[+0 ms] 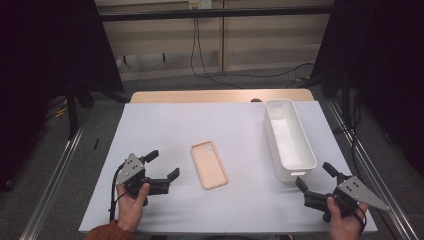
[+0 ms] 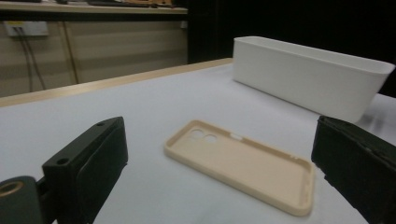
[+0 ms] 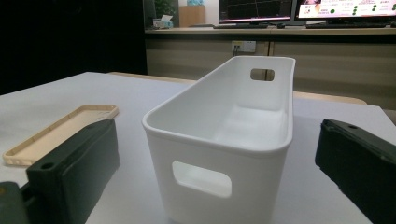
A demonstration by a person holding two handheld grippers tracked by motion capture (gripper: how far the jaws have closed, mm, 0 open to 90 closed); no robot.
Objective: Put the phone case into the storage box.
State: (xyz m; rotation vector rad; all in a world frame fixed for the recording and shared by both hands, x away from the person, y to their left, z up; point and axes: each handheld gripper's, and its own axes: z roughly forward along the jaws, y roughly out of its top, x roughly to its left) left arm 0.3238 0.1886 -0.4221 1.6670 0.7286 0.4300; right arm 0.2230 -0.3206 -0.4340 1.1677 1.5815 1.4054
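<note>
A beige phone case (image 1: 209,164) lies hollow side up near the middle of the white table cover (image 1: 165,125). To its right stands a long white bin (image 1: 289,139), nothing inside it. My left gripper (image 1: 164,165) rests at the front left, open and aimed at the phone case (image 2: 243,163), which lies a short way beyond its jaws. At the front right my right gripper (image 1: 315,176) is open too, pointing at the near end of the bin (image 3: 229,140), whose handle slot faces it. Neither gripper touches anything.
The table's wooden far edge (image 1: 220,96) shows beyond the cover. Dark curtains hang on both sides, and cables run across the floor behind. Metal rails (image 1: 55,175) flank the table. A desk with monitors (image 3: 299,9) stands far off in the right gripper view.
</note>
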